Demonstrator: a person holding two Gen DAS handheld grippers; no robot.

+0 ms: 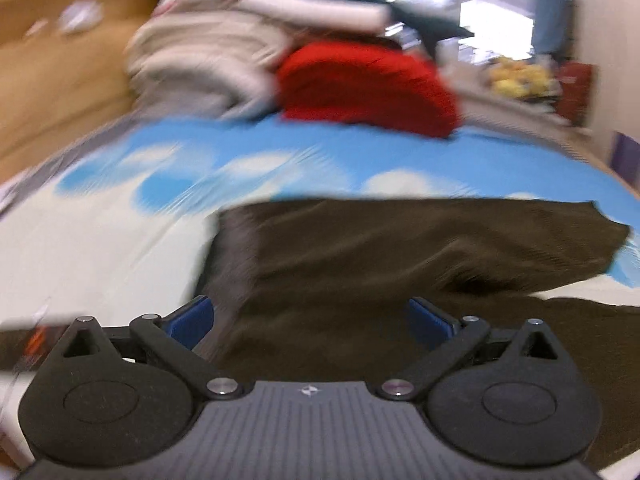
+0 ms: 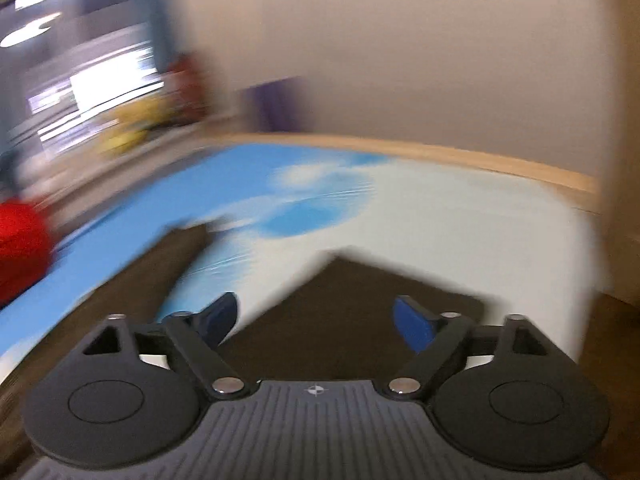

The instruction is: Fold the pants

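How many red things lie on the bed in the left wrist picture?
1. A red bundle of cloth lies at the far end of the bed, right of the pale pile of bedding and beyond the dark pants. The pile may hide others.

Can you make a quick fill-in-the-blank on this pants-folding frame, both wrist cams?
1. The pants lying on the bed are dark ____.
2. The sheet under them is white and ____, with cloud shapes.
3. Beyond the pants, next to the pale bedding pile, sits a ____ bundle.
4. Both the left gripper and the right gripper have jaws standing ____, with nothing pinched.

Missing words: brown; blue; red; open
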